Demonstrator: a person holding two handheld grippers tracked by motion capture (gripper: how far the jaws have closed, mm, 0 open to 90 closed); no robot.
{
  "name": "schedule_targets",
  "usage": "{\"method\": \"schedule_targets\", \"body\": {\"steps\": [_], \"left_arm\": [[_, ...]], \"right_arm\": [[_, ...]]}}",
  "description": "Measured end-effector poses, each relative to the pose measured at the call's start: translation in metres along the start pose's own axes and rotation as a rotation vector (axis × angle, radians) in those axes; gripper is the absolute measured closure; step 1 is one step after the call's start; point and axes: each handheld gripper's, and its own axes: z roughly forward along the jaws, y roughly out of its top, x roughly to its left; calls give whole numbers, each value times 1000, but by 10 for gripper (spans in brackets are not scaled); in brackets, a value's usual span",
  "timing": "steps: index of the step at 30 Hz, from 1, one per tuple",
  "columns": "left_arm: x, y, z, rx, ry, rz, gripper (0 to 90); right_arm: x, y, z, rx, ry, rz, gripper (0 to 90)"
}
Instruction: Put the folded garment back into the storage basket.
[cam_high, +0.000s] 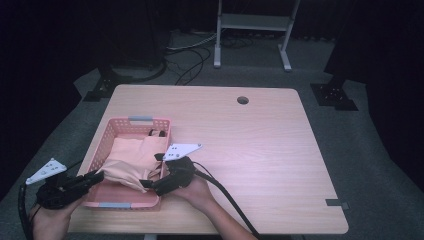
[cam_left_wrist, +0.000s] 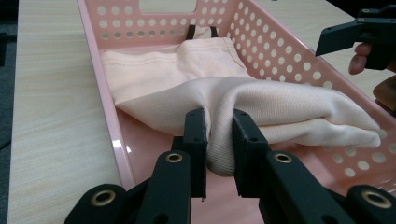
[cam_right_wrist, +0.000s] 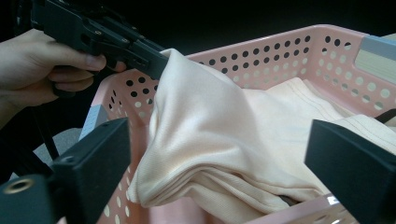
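The cloth (cam_high: 131, 161) is a peach fabric piece lying inside the pink perforated basket (cam_high: 111, 129), which stands on the near left part of the wooden bench (cam_high: 260, 150). The far portion of the cloth lies flat on the basket floor, with a stitched hem facing the far wall. The near portion is bunched and raised above the floor.

Left tool (cam_left_wrist: 219, 135): the jaws are fully closed on a fold of the cloth. In the left gripper view the fold bulges below and between the two black pads, which press it from both sides. In the high view this tool (cam_high: 95, 176) enters the basket over its near left corner, held by the left hand (cam_high: 47, 220) at the bench edge. In the right gripper view the same tool (cam_right_wrist: 156, 63) holds the cloth lifted at the basket's rim, with the fabric draping down from the grip point.

Right tool (cam_right_wrist: 219, 163): the jaws stand wide apart and grip nothing. The cloth lies between them in the right gripper view, but neither pad touches it. In the high view this tool (cam_high: 152, 186) sits at the near right corner of the basket, held by the right hand (cam_high: 197, 192) resting on the bench. A cable (cam_high: 230, 197) trails from it toward the near edge.

A dark strap (cam_left_wrist: 201, 31) shows at the cloth's far end, near the far wall of the basket.
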Motion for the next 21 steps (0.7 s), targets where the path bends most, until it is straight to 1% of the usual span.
{"method": "schedule_targets", "body": {"steps": [1, 3, 5, 6, 9, 15, 17, 20, 21], "left_arm": [[0, 0, 0, 2, 0, 0, 785], [-1, 0, 0, 4, -1, 0, 785], [-1, -1, 0, 4, -2, 1, 785], [-1, -1, 0, 4, -2, 1, 785], [-1, -1, -1, 9, -3, 2, 784], [-1, -1, -1, 13, -9, 5, 776], [0, -1, -1, 11, -15, 6, 753], [-1, 0, -1, 10, -13, 10, 715], [-1, 1, -2, 3, -16, 12, 699]], "right_arm": [[0, 0, 0, -1, -1, 0, 36], [0, 0, 0, 0, -1, -2, 32], [1, 0, -1, 1, -18, -8, 20], [1, 1, -1, 0, -15, -13, 13], [2, 2, -2, -13, -12, -16, 11], [2, 2, -3, -14, -17, -12, 11], [2, 1, -3, -10, -23, -16, 11], [2, 1, -4, -16, -20, -17, 11], [2, 2, -4, -17, -22, -18, 11]]}}
